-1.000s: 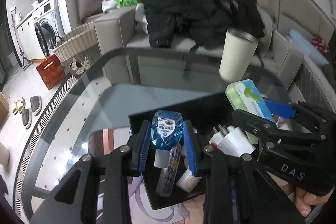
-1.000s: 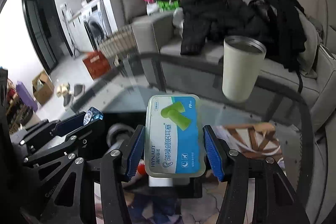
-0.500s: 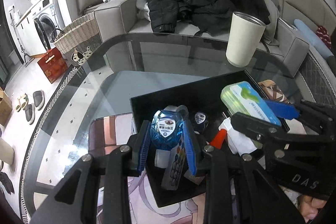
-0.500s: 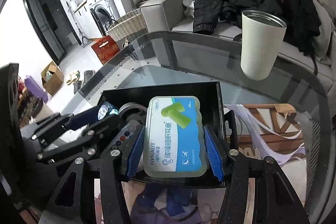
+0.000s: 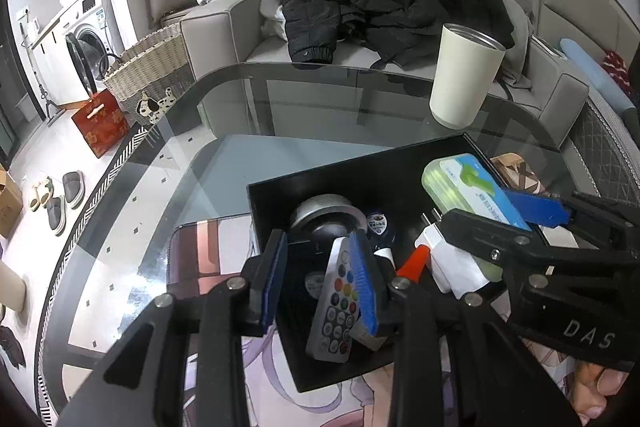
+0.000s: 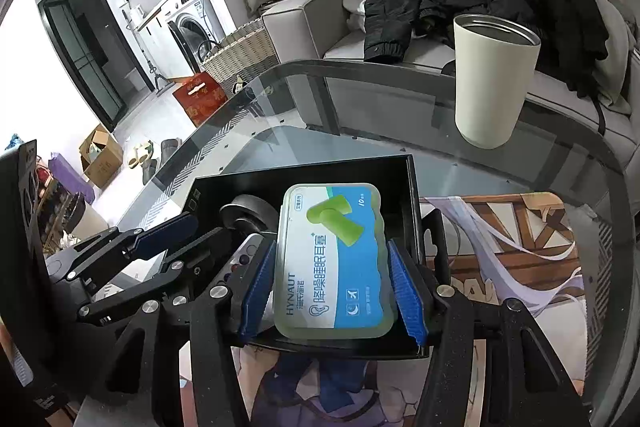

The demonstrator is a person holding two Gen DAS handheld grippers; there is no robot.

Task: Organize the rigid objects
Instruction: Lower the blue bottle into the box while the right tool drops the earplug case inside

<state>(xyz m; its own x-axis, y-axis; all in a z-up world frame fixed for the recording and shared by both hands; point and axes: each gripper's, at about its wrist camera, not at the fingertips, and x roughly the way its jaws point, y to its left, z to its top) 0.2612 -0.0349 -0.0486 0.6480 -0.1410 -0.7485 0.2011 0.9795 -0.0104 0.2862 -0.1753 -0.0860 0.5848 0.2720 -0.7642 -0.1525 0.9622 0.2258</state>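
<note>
A glass coffee table (image 5: 168, 187) in a living room carries a black rectangular tray (image 6: 404, 187). The right gripper (image 6: 334, 279) clamps a pale-green plastic earplug case with a blue label (image 6: 334, 263), long axis running away along the fingers, directly above the tray's right half. The left gripper (image 5: 320, 279), just to its left, is opening with nothing pinched between its 2 pads; a white remote with coloured buttons (image 5: 334, 307) lies below.

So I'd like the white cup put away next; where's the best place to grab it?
Grip the cup around its middle, coming in level from the near side. It stands upright and alone on the glass table, with smooth round walls tapering downward.
</note>
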